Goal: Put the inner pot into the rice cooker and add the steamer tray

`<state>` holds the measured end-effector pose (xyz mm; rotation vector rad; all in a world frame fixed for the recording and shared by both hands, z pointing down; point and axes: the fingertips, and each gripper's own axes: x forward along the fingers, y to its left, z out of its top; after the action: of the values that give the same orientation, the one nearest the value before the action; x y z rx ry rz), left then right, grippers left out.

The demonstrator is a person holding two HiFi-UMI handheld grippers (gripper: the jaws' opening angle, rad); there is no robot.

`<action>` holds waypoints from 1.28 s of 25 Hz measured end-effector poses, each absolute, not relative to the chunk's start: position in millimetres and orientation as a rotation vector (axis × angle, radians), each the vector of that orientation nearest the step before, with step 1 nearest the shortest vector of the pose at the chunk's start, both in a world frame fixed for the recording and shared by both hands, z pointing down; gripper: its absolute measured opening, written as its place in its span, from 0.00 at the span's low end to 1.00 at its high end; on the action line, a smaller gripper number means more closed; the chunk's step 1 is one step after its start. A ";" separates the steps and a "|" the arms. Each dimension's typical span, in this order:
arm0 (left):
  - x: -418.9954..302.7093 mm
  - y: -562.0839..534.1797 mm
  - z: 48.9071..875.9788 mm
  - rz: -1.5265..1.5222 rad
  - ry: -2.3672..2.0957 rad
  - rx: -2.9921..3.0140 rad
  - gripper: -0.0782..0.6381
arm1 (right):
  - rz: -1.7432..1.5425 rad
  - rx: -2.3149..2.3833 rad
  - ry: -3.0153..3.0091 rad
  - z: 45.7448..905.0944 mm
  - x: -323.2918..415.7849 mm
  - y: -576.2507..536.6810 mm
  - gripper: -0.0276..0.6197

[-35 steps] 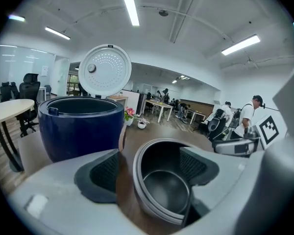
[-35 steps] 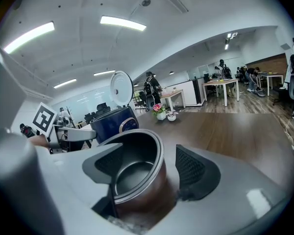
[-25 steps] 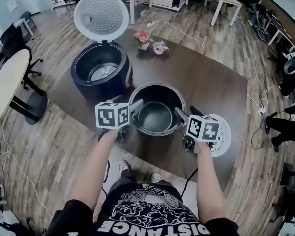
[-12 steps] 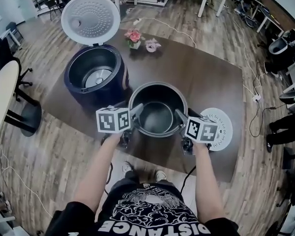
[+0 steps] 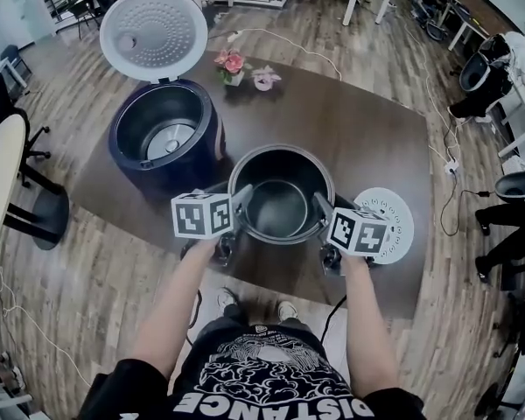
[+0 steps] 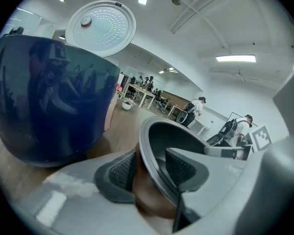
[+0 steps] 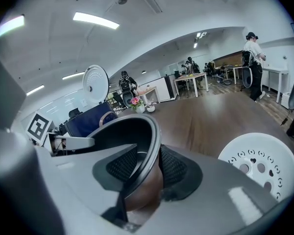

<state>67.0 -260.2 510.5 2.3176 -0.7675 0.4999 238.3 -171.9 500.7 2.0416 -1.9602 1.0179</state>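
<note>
The dark grey inner pot [image 5: 280,206] stands on the brown table [image 5: 367,138], right of the open navy rice cooker [image 5: 164,134]. My left gripper [image 5: 242,198] straddles the pot's left rim [image 6: 159,146]. One pad is outside the wall and one inside. My right gripper [image 5: 319,204] straddles the right rim [image 7: 149,136] the same way. Both pairs of jaws are closing with the rim between them, and a narrow gap still shows at the pads. The white perforated steamer tray [image 5: 387,226] lies flat just right of my right gripper [image 7: 148,165].
The cooker's white lid [image 5: 153,33] stands upright behind its empty body [image 6: 49,97]. A small flower pot [image 5: 231,64] and a little dish [image 5: 264,77] sit at the table's far edge. The table's near edge runs just below both grippers. Office chairs and desks surround the table.
Both grippers' fingers have drawn closer around the pot's rim, and the left gripper has sunk slightly. The pot, cooker and tray have stayed put.
</note>
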 end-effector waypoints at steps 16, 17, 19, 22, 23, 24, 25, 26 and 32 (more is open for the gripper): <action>63.9 -272.4 487.1 0.479 -0.842 2.376 0.27 | 0.826 2.151 -1.927 459.4 243.9 -187.0 0.17; 64.0 -274.0 481.7 0.464 -0.843 2.382 0.26 | 0.811 2.152 -1.932 455.4 244.1 -188.4 0.17; 62.4 -278.5 470.7 0.445 -0.851 2.399 0.26 | 0.775 2.158 -1.948 445.6 243.4 -192.1 0.17; 59.6 -285.8 453.0 0.413 -0.867 2.430 0.26 | 0.717 2.170 -1.984 427.4 240.8 -199.0 0.17; 58.8 -287.9 446.8 0.399 -0.871 2.437 0.26 | 0.699 2.172 -1.996 421.3 240.0 -201.4 0.17; 58.1 -289.9 440.9 0.387 -0.876 2.442 0.26 | 0.681 2.174 -2.007 415.4 239.7 -203.6 0.18; 57.3 -292.0 434.6 0.375 -0.881 2.447 0.25 | 0.664 2.177 -2.017 409.5 239.8 -205.8 0.18; 56.6 -294.2 427.6 0.361 -0.886 2.454 0.25 | 0.646 2.180 -2.028 403.4 240.2 -207.9 0.18; 51.6 -300.5 392.1 0.307 -0.908 2.494 0.25 | 0.573 2.183 -2.092 372.7 236.4 -217.3 0.18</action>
<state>51.6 -300.5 392.1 2.4938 -0.9080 0.3069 236.4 -217.3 372.7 2.1829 -2.0923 0.5731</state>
